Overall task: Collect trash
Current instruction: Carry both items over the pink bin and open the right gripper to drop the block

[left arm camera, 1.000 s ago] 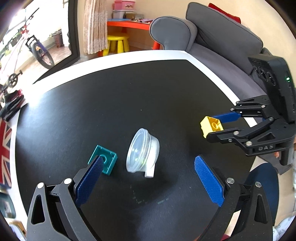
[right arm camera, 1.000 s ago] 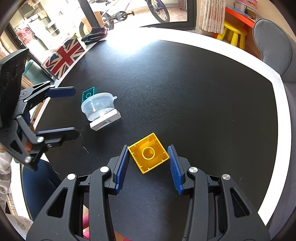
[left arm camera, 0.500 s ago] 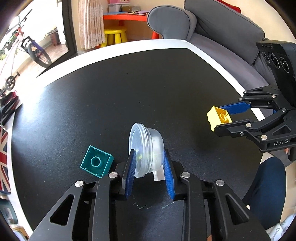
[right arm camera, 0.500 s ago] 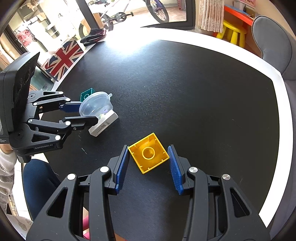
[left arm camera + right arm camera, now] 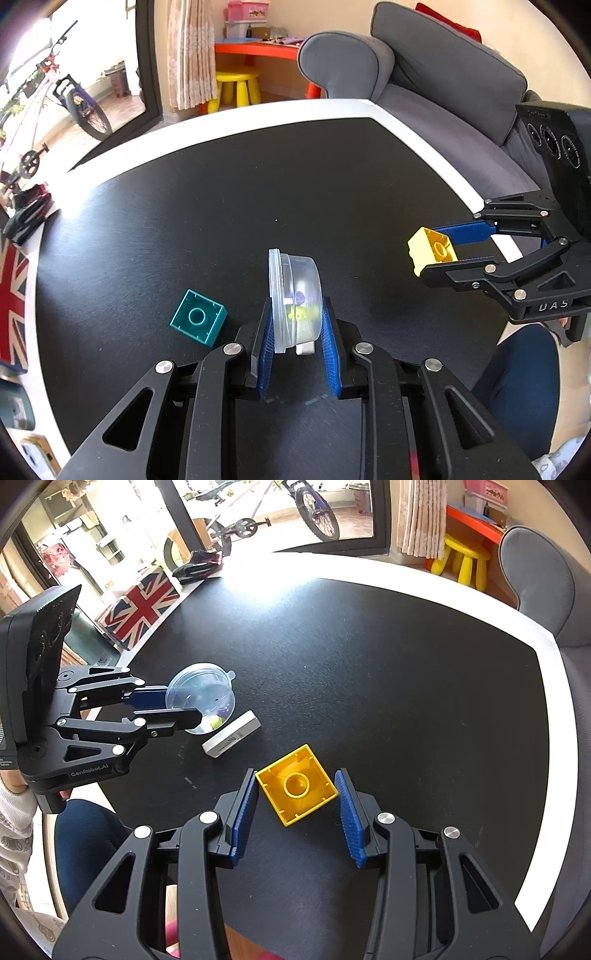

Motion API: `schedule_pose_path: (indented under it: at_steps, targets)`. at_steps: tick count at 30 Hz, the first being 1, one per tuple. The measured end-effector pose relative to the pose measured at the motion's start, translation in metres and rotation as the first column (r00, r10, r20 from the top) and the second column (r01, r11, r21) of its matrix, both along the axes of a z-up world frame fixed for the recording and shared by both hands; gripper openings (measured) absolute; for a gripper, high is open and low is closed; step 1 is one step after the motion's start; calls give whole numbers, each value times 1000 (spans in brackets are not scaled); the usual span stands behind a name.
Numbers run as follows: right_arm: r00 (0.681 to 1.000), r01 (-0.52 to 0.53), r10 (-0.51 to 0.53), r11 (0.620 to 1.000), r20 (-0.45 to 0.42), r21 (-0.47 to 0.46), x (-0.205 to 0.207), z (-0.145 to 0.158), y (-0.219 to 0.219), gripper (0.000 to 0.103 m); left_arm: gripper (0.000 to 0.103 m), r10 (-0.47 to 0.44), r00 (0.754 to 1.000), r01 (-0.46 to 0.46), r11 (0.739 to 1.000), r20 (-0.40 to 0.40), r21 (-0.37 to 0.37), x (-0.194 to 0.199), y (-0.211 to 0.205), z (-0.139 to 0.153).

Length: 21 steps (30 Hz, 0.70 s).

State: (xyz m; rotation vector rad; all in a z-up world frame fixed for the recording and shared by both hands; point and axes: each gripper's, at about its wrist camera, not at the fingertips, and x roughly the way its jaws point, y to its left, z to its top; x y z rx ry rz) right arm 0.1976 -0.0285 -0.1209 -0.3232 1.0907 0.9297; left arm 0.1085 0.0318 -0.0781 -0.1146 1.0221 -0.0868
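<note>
Left wrist: left gripper (image 5: 297, 325) closing on clear tub (image 5: 295, 295); right gripper (image 5: 295, 805) clamping yellow brick (image 5: 296, 784); teal brick (image 5: 198, 322), white box (image 5: 231, 739) left on bench (image 5: 369, 664).

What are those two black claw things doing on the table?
A person is holding a claw in each hand to tidy up. The left gripper is closing its jaws on a clear plastic cup with a lid, tipped on its side. The right gripper clamps a yellow block. A teal block and a small white box lie on the black table.

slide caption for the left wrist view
Left tongs closing on a clear tub; right tongs hold a yellow brick.
</note>
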Motion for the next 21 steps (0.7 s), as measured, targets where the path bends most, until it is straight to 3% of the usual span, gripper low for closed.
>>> schedule_pose_path:
  at_steps: [12,21]
  targets:
    - [997,3,-8,998,76,60,-49,34,-35,43,23,-13,996,15,1000,93,-20,-53,-28,49]
    - [992,-13,0,994,123,111,-107,49,-63,43,23,-18,990,20,1000,139,-11,-96,-53,64]
